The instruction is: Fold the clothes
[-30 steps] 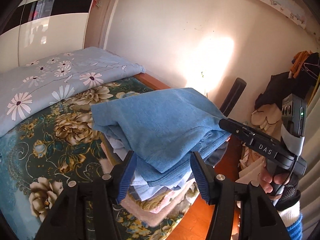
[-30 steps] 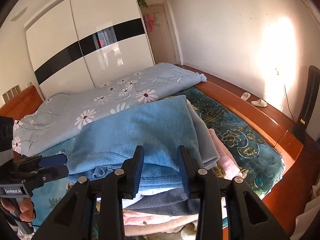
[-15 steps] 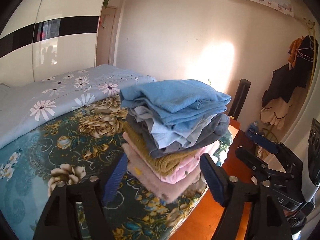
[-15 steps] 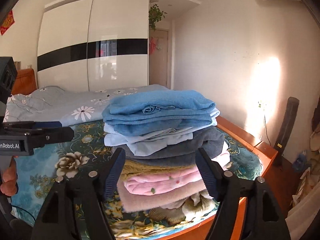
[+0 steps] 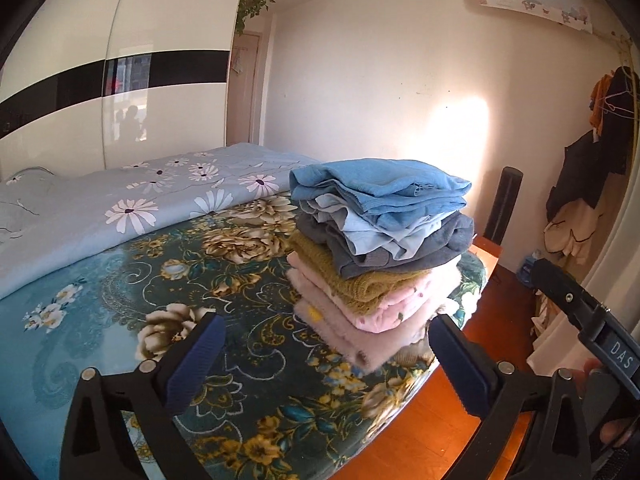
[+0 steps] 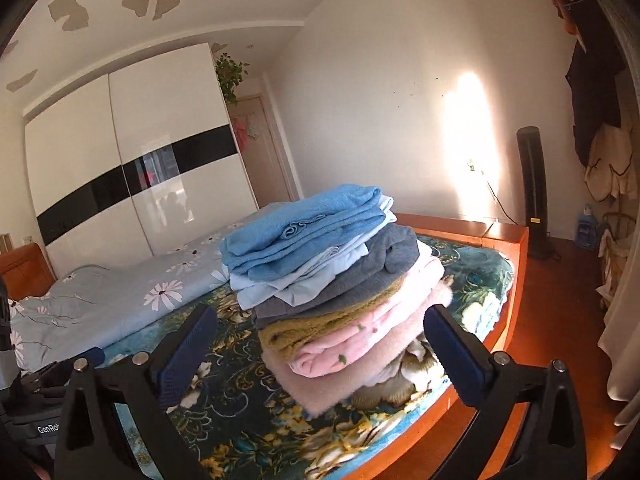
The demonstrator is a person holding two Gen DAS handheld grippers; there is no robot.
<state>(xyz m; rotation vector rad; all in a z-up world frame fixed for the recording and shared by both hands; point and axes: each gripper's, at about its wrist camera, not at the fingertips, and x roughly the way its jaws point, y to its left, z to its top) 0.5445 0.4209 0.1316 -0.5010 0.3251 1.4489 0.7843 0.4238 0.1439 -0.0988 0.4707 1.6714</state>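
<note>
A stack of folded clothes (image 5: 380,248) stands on the floral bed cover (image 5: 168,288) near the bed's corner. A blue garment (image 5: 376,184) lies on top, over pale blue, grey, mustard and pink ones. The stack also shows in the right wrist view (image 6: 336,284), with the blue garment (image 6: 304,228) on top. My left gripper (image 5: 328,364) is open and empty, a short way in front of the stack. My right gripper (image 6: 320,356) is open and empty, also in front of the stack. The right gripper's body (image 5: 592,320) shows at the right edge of the left wrist view.
A pale blue daisy quilt (image 5: 120,204) lies across the far half of the bed. The wooden bed frame (image 6: 516,264) edges the mattress. A black tower fan (image 6: 534,192) stands by the wall. Clothes hang on a rack (image 5: 592,168) at the right. A white wardrobe (image 6: 128,176) fills the back wall.
Both grippers have let go of the blue garment, opened wide and pulled back from the stack. The blue garment now rests on top of the pile.
</note>
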